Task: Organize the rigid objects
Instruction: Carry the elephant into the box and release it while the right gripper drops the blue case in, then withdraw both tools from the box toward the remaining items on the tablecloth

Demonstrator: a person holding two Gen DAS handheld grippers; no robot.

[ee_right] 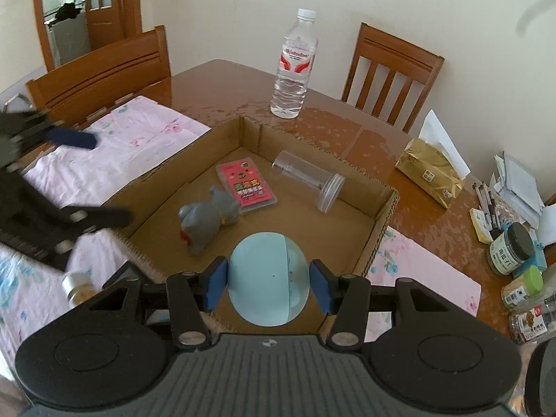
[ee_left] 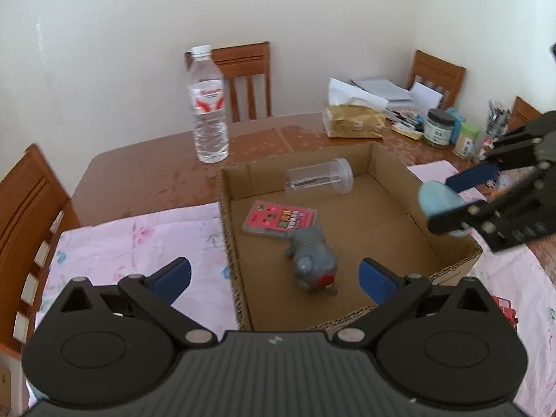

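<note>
An open cardboard box (ee_left: pixel 389 170) (ee_right: pixel 385 208) sits on the table. In it lie a grey toy animal (ee_left: pixel 312 260) (ee_right: pixel 208 219), a pink card pack (ee_left: pixel 279 220) (ee_right: pixel 246 187) and a clear plastic jar (ee_left: pixel 319 175) (ee_right: pixel 309 179) on its side. My right gripper (ee_right: pixel 267 285) is shut on a light blue round object (ee_right: pixel 264 278) (ee_left: pixel 434 198) and holds it above the box's near edge. My left gripper (ee_left: pixel 274 278) is open and empty above the box's other side, over the toy.
A water bottle (ee_left: pixel 208 104) (ee_right: pixel 293 66) stands behind the box. A gold tissue pack (ee_left: pixel 354 118) (ee_right: pixel 431 173), jars (ee_right: pixel 510 250), pens and papers crowd the table's right end. A pink cloth (ee_left: pixel 139 239) lies under the box. A small tin (ee_right: pixel 76 286) lies on the cloth. Wooden chairs (ee_right: pixel 389 69) surround the table.
</note>
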